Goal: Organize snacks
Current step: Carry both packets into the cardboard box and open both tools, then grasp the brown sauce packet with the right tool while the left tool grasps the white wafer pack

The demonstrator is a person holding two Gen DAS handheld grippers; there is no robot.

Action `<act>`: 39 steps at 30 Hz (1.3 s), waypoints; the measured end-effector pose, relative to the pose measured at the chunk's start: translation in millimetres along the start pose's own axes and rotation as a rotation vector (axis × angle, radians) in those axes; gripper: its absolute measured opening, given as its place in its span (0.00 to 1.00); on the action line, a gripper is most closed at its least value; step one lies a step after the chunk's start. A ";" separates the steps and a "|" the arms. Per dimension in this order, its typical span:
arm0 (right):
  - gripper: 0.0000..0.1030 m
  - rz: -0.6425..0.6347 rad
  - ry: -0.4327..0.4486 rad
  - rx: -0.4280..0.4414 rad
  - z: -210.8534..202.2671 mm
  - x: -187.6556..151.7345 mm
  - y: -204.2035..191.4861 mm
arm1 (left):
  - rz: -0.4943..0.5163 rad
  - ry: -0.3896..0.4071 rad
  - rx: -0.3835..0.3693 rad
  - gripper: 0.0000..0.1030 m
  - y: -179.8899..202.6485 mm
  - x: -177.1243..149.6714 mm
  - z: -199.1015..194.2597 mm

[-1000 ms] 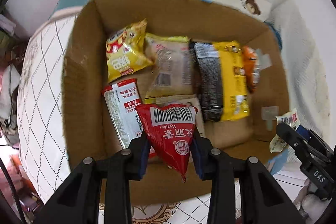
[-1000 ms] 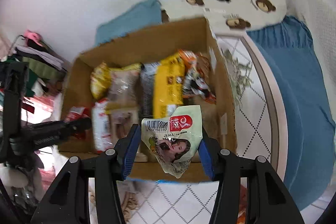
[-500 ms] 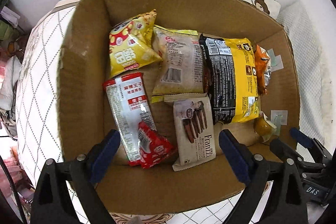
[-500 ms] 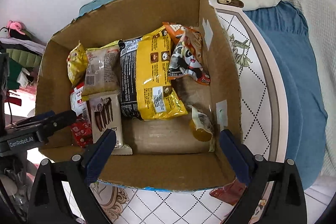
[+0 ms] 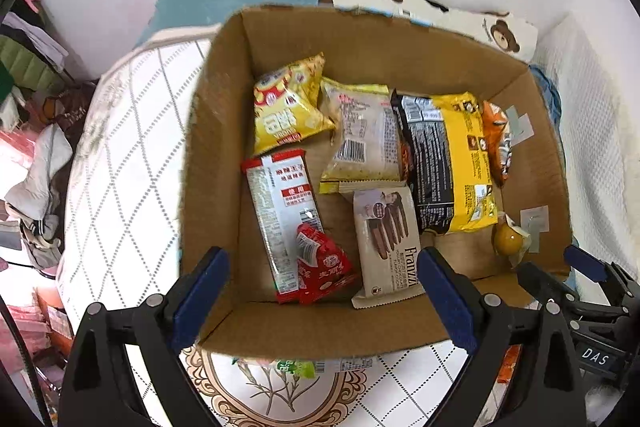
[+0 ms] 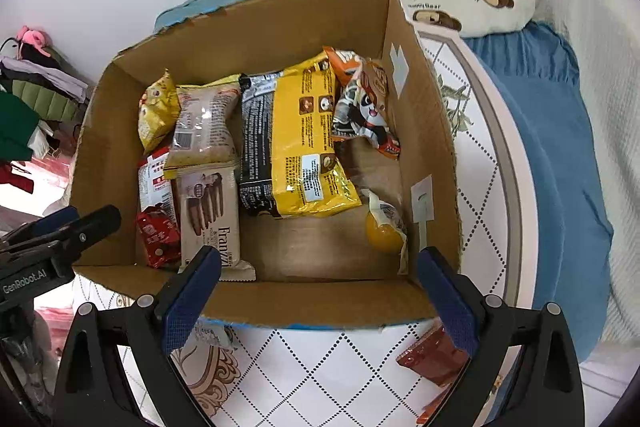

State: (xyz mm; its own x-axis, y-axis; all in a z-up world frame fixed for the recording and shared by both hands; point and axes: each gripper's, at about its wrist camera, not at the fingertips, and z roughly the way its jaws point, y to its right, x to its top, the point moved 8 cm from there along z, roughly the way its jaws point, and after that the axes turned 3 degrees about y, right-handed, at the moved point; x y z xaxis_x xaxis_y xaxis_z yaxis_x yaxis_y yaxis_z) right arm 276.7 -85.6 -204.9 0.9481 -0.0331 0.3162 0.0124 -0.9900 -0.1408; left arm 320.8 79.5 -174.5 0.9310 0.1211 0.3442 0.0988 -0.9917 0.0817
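Both grippers hang just short of the near wall of the cardboard box (image 5: 208,163), and both are empty. The left gripper (image 5: 322,291) has its blue pads spread wide with nothing between them, and the right gripper (image 6: 318,291) is spread the same way, holding nothing.

The snacks sit inside the box on the quilted bed (image 6: 304,367). On the left side a red triangular packet (image 5: 322,265) lies on the lower end of a long red-and-white packet (image 5: 280,211), beside a tan Franzzi wafer pack (image 5: 386,239). On the right side a small pouch with an orange ball (image 6: 384,223) rests against the side wall, near the big yellow-and-black bag (image 6: 300,143). A yellow puffed bag (image 5: 288,109), a clear-fronted pack (image 5: 364,135) and an orange cartoon packet (image 6: 366,103) fill the far half.

I'd judge the next step is fetching more: a dark red packet (image 6: 434,357) lies on the bed just outside the box beneath the right gripper, and a green-printed packet (image 5: 320,365) peeks from under the box's near edge below the left one. To do it well, I'd tip the right gripper down over the red packet, keep the pads wide until they straddle its edge, pinch the seam rather than the middle, then lift clear of the cardboard rim before swinging in. The bare patch of floor near the front looks the best landing place
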 end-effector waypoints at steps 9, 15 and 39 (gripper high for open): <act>0.97 -0.058 0.131 -0.033 -47.9 -7.3 -9.2 | 0.031 0.138 0.036 0.93 3.9 -14.8 -40.1; 0.97 -0.072 0.233 -0.035 -89.5 -14.3 -15.1 | 0.036 0.214 0.031 0.93 7.3 -34.0 -73.4; 0.68 0.046 0.368 0.105 -169.6 -72.4 11.9 | 0.038 0.305 0.018 0.93 24.0 -67.9 -125.1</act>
State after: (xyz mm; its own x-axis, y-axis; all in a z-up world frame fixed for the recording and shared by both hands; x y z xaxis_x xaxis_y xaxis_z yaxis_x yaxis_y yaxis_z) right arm 154.3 -118.3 -70.4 0.7712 -0.1427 0.6204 0.0234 -0.9675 -0.2517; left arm 216.1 52.7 -78.9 0.7863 0.0880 0.6116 0.0744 -0.9961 0.0477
